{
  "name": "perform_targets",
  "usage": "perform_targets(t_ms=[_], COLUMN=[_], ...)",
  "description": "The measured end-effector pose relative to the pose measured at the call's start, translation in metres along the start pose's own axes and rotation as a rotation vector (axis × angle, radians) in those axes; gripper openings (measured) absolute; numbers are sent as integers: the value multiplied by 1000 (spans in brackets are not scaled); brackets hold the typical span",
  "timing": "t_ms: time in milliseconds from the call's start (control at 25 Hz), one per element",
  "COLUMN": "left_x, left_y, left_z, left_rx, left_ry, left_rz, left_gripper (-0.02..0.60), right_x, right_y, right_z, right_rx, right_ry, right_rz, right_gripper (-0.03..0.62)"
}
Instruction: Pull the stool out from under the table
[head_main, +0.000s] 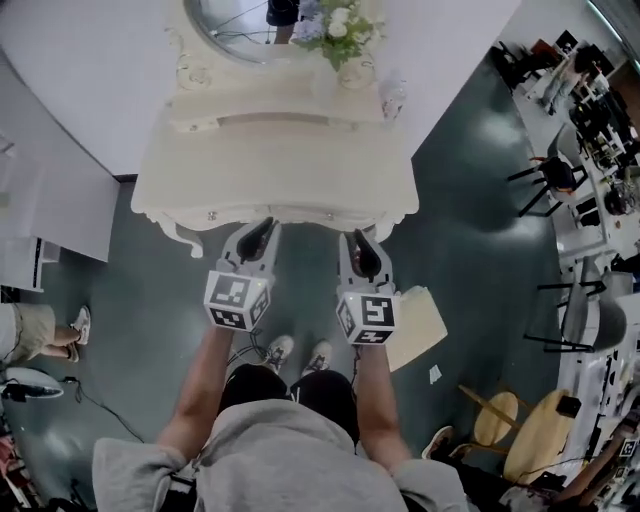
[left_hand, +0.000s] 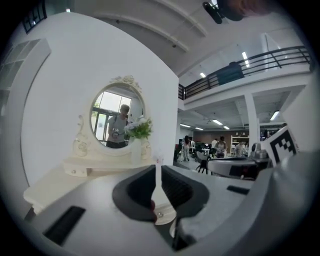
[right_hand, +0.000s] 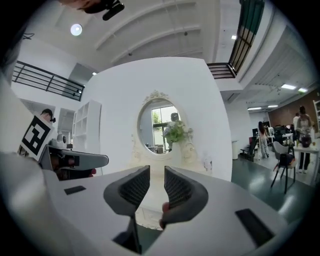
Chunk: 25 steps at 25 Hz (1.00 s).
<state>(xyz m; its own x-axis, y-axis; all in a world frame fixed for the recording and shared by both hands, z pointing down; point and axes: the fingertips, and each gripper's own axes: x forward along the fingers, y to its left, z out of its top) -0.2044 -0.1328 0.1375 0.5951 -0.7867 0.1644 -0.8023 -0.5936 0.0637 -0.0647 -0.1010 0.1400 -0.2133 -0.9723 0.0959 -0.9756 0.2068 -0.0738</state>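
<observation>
I am viewing the cream tabletop (head_main: 200, 180) from above. At its near edge I am holding the left tongs (head_main: 262, 230) and the right tongs (head_main: 361, 240), each standing narrowly apart and gripping nothing. The stool is showing in no view.

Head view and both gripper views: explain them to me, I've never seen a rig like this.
No robot here: a person holds a two-fingered tool in each hand. The head view looks down from the person's head at the left gripper and right gripper, before a white dressing table. The other two pictures come from cameras on each gripper, looking along its fingers. On the table stand an oval mirror and flowers. Both grippers' fingers are nearly together, nothing between them. No stool shows.
</observation>
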Motion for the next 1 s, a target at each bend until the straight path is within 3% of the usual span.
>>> perform_targets(t_ms=[360,1000], left_x=[-51,-61], left_y=[47,74], left_z=[11,15], left_rx=[23,16], left_ry=[15,5], left_rz=[106,141], left_gripper=[8,6], right_x=[18,34], right_y=[69,87], right_z=[14,19], right_rx=[-39,-51], right_ry=[9,9], right_rz=[86,101], right_gripper=[51,21])
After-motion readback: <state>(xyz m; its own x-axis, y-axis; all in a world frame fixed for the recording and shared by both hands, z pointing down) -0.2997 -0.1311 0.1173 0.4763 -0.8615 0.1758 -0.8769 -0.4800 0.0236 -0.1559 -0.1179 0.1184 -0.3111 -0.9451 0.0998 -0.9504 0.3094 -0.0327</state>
